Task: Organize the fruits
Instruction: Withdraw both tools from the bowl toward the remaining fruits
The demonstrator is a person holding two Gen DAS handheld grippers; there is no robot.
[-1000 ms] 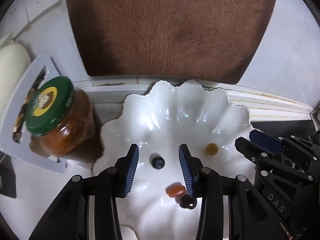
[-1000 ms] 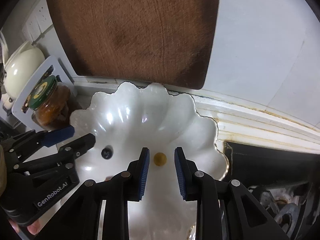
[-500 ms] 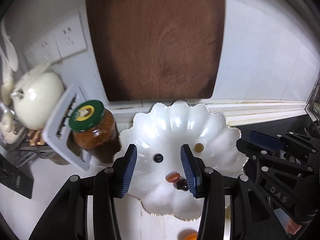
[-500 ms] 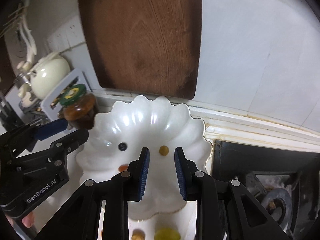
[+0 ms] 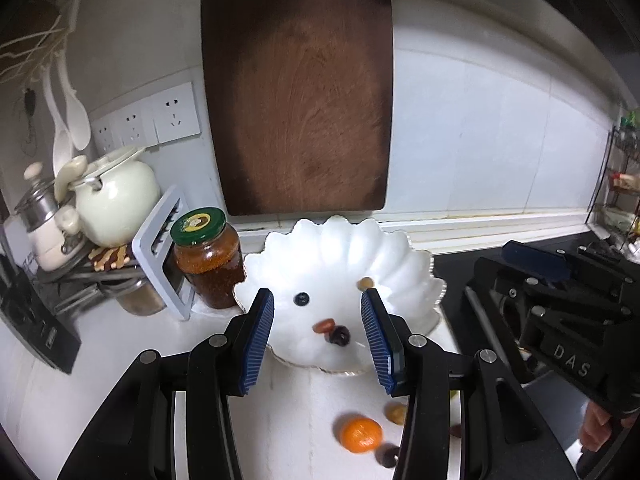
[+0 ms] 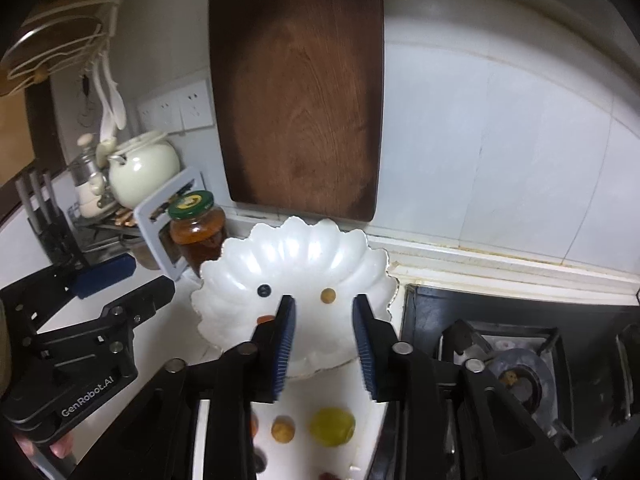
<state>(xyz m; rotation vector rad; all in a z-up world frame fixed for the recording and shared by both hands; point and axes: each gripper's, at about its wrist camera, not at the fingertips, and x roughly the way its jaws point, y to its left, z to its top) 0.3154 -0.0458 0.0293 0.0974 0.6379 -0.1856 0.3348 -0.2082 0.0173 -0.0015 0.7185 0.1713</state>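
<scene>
A white scalloped plate (image 5: pixel 348 232) (image 6: pixel 304 228) sits on the counter and holds a blueberry (image 5: pixel 301 299), a small orange-red fruit (image 5: pixel 323 325), a dark grape (image 5: pixel 340 336) and a tan fruit (image 5: pixel 365 282) (image 6: pixel 328 295). My left gripper (image 5: pixel 317 294) hovers open above the plate's near side with nothing between its pads. To its right, my right gripper (image 6: pixel 324 300) is opening its jaws, also empty. Loose on the counter in front of the plate lie a mandarin (image 5: pixel 360 434), a green fruit (image 6: pixel 332 426) and a tan fruit (image 6: pixel 283 429).
A brown cutting board (image 5: pixel 298 92) leans on the tiled wall behind the plate. A green-lidded jar (image 5: pixel 206 256), a white pot (image 5: pixel 116 196) and a rack crowd the left. A black gas stove (image 6: pixel 520 360) lies to the right.
Both grippers have drawn back and up from the plate, so the loose fruits on the counter now show. The right jaws stand wider than before.
</scene>
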